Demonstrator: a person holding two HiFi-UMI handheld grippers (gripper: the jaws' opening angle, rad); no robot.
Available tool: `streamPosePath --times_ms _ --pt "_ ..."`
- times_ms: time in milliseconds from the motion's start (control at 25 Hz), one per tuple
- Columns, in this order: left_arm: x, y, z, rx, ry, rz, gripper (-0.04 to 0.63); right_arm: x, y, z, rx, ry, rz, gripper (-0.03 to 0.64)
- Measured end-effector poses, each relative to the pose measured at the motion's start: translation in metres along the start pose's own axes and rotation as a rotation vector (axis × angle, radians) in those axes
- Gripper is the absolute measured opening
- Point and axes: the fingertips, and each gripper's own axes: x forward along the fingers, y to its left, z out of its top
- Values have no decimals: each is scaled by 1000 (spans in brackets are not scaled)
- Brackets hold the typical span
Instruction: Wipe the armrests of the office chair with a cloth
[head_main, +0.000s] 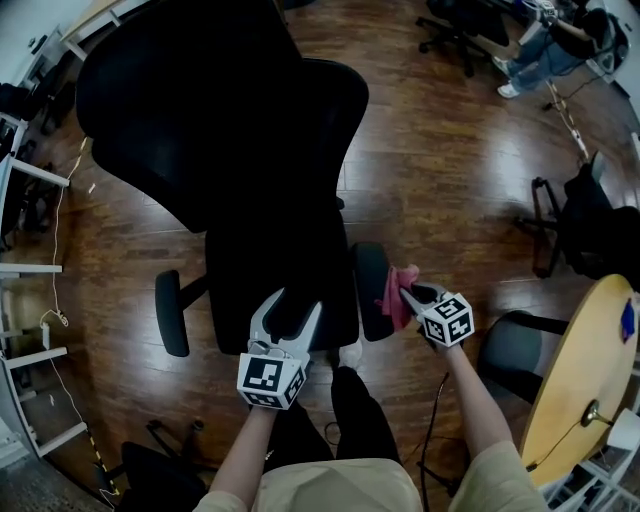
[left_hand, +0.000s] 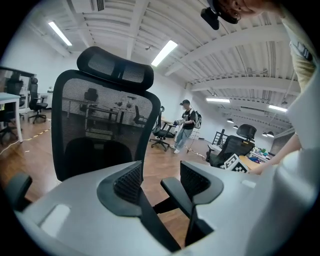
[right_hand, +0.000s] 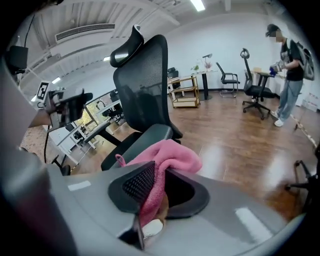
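A black mesh office chair (head_main: 230, 130) stands in front of me, its seat toward me. Its right armrest (head_main: 370, 290) lies beside my right gripper (head_main: 408, 296), which is shut on a pink cloth (head_main: 397, 290); the cloth rests at the armrest's right edge. In the right gripper view the pink cloth (right_hand: 162, 160) bulges out between the jaws, just short of the armrest (right_hand: 137, 142). The left armrest (head_main: 171, 312) is bare. My left gripper (head_main: 287, 312) hangs open over the seat's front, empty; in the left gripper view the chair back (left_hand: 102, 125) fills the scene beyond its fingers (left_hand: 130, 182).
Wooden floor all round. A round wooden table (head_main: 585, 370) and another chair (head_main: 515, 350) stand at the right. White desks (head_main: 25, 290) line the left side. A person (head_main: 545, 45) stands far off by more chairs. My legs and shoes (head_main: 350, 352) are below the seat.
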Motion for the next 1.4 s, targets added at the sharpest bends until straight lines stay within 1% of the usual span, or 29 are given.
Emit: streamPosePath --times_ms 160,280,400,600,720,800,960,1080,1320,1400 --pt "-5 3 -3 0 13 -17 222 -27 36 -52 68 26 -17 66" --pt "-12 4 -2 3 12 -30 222 -39 59 -73 108 22 -47 66" --pt "-20 6 -3 9 15 -42 222 -42 68 -84 112 30 -93 66" --pt "-38 13 -3 19 12 -61 222 -44 78 -89 88 47 -167 66" --pt "-48 16 -2 22 12 -73 222 -45 85 -91 114 31 -195 66" --pt "-55 19 -2 28 14 -82 222 -44 94 -91 125 18 -203 66" --pt "-69 29 -3 39 16 -100 221 -29 121 -88 107 15 -200 66" --pt "-79 37 -3 45 18 -103 221 -19 130 -83 106 15 -218 66" --pt "-97 56 -2 50 15 -96 221 -9 140 -79 26 62 -271 66" --pt "-100 63 -3 48 17 -89 219 -3 146 -75 15 62 -249 66"
